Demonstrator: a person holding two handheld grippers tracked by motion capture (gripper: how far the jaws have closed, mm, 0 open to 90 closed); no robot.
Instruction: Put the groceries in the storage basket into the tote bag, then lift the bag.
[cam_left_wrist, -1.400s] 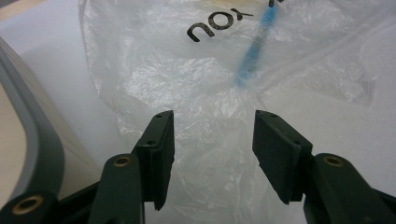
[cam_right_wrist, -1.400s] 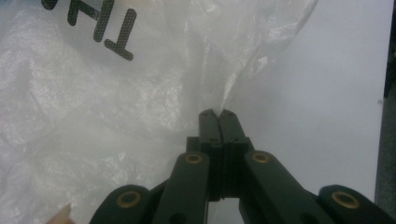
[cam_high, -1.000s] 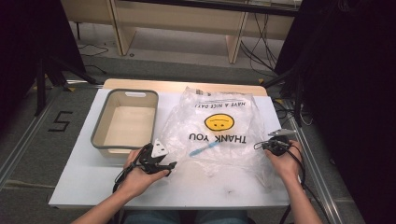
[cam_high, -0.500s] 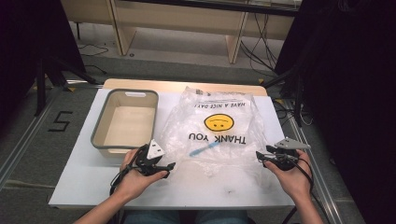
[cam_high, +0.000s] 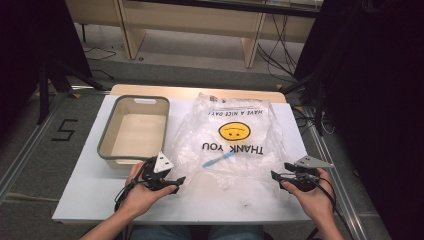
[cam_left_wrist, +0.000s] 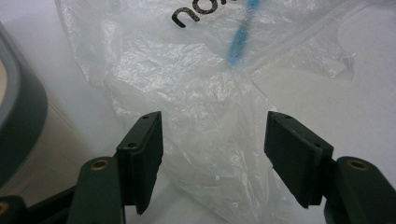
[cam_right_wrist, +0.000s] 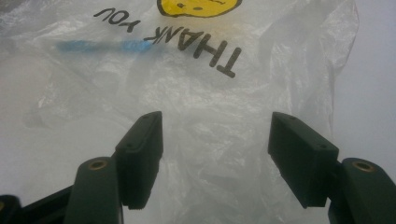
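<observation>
**Flanking a printed plastic bag**

Lying just beside the grey bin (cam_high: 134, 131), the plastic bag (cam_high: 235, 140) holds a blue stick (cam_high: 218, 160) slanting toward the bin. The left gripper (cam_left_wrist: 212, 154) and right gripper (cam_right_wrist: 215, 156) have just been opening, jaws apart over bag film, unclamped; their close views show wrinkles.

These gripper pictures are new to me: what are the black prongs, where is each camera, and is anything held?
A person holds a hand tool in each hand. The high view looks down on the white table. The left gripper and right gripper each carry a camera looking along their black fingers. On the table lie a clear plastic bag with a blue item inside, and a grey bin. Both sets of jaws have just been opening and stand apart; bag film lies between them, but nothing is held.
</observation>
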